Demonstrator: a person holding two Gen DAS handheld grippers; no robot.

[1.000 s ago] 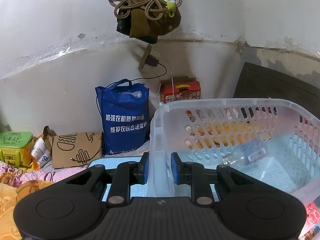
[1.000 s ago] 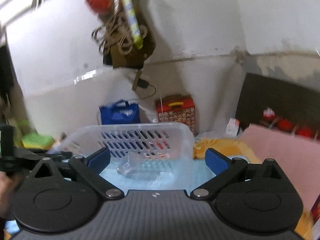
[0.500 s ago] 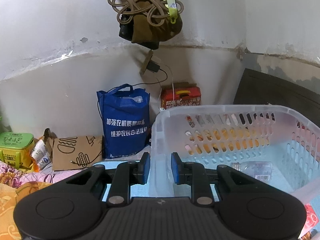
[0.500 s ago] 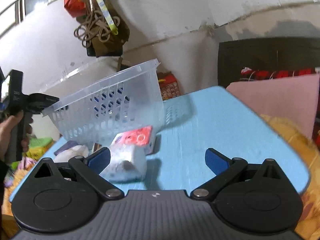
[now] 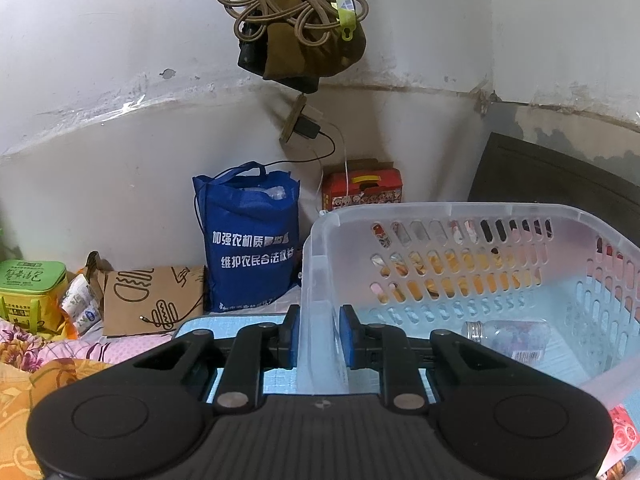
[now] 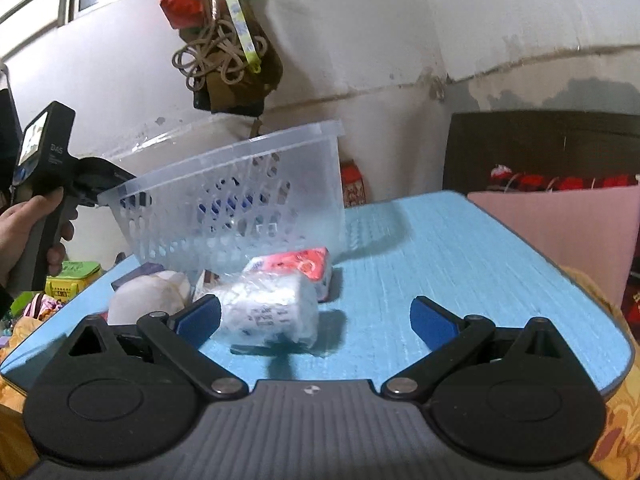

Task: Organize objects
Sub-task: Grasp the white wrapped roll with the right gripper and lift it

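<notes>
My left gripper (image 5: 319, 334) is shut on the near wall of a clear plastic basket (image 5: 452, 216), held tilted above the blue table; it also shows in the right wrist view (image 6: 240, 184). A clear plastic bottle (image 5: 506, 332) lies inside the basket. My right gripper (image 6: 316, 320) is open and empty, low over the blue table (image 6: 460, 264). Just ahead of it, nearer its left finger, lies a wrapped white tissue roll (image 6: 268, 312). Behind that are a red-and-white tissue pack (image 6: 300, 266) and a white crumpled object (image 6: 148, 296).
A blue tote bag (image 5: 250, 236), a red box (image 5: 362, 186), a brown paper bag (image 5: 152, 300) and a green box (image 5: 30, 292) stand by the wall. A bundle of rope (image 5: 292, 16) hangs above. A pink board (image 6: 560, 232) leans right of the table.
My right gripper has dropped low and come closer to the tissue roll on the table. The basket in my left gripper has levelled out, and the bottle has slid along its floor.
</notes>
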